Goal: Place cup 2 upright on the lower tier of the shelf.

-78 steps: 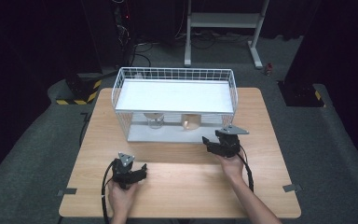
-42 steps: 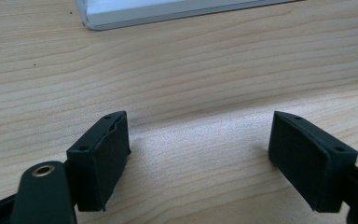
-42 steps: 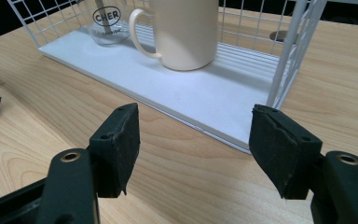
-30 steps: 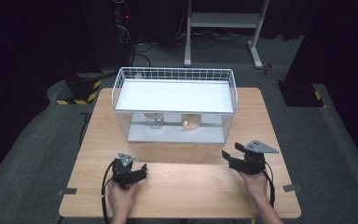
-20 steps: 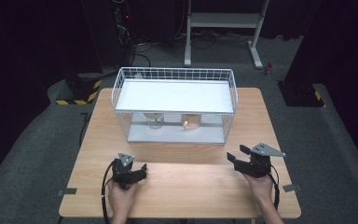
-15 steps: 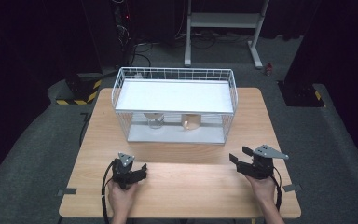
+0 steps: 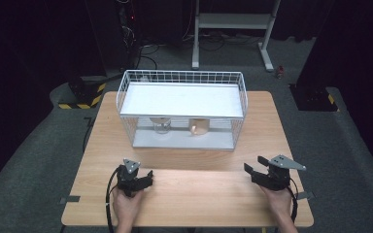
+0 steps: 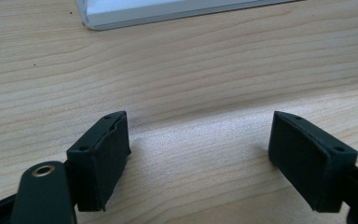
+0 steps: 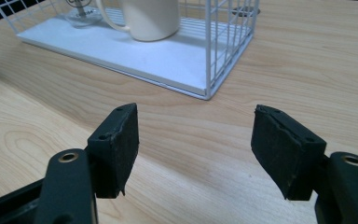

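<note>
A white wire rack [image 7: 126,97] stands at the back middle of the wooden table [image 7: 199,189]. On its lower shelf [image 9: 135,53] a clear glass [image 7: 161,125] stands to the left of a cream mug [image 7: 199,126]. In the right gripper view the mug [image 9: 142,16] and the glass [image 9: 81,11] lie beyond the jaws. My left gripper [image 7: 145,177] rests near the front left, open and empty, low over bare wood [image 8: 198,135]. My right gripper [image 7: 253,167] is at the front right, its jaws apart with nothing between them [image 9: 196,126].
The rack's base edge [image 8: 168,9] runs across the top of the left gripper view. Bare wood lies between the rack and both hands. A metal stand [image 7: 233,22] and cables stand on the dark floor behind the table.
My right gripper has drawn back from the rack's front toward the table's front right corner. The left gripper has stayed where it was.
</note>
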`<state>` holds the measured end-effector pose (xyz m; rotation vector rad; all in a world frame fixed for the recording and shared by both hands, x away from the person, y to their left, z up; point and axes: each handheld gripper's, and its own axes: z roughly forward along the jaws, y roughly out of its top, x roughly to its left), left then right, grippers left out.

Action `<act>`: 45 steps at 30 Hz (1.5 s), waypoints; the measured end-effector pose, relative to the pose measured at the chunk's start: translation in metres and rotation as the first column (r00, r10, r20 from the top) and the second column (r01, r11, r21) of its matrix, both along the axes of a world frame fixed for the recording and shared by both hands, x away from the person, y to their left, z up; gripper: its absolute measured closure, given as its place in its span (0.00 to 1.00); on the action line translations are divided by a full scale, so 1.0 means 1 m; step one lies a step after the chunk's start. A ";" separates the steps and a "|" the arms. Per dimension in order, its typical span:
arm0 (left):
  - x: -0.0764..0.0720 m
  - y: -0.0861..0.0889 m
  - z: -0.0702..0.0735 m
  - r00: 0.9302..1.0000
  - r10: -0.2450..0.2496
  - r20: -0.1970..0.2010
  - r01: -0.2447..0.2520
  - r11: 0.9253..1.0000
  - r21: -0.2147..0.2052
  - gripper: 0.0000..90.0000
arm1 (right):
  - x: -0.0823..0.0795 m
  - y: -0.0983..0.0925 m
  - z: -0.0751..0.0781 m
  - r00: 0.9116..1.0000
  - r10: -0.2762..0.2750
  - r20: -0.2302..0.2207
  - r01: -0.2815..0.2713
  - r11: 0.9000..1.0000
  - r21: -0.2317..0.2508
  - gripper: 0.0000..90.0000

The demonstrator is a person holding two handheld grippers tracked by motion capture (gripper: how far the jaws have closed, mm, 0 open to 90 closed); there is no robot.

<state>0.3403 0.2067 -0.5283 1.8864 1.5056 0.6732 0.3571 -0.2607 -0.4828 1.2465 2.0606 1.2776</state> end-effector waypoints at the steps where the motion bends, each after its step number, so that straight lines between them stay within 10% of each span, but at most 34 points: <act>1: 0.000 0.000 0.000 1.000 0.000 0.000 0.000 1.000 0.000 0.23 | 0.000 -0.001 -0.001 1.000 -0.004 0.002 0.004 1.000 -0.005 0.36; 45: 0.000 0.000 0.000 1.000 0.000 0.000 0.000 1.000 0.000 0.23 | 0.018 -0.028 -0.040 0.977 -0.164 -0.140 0.133 0.970 -0.203 0.34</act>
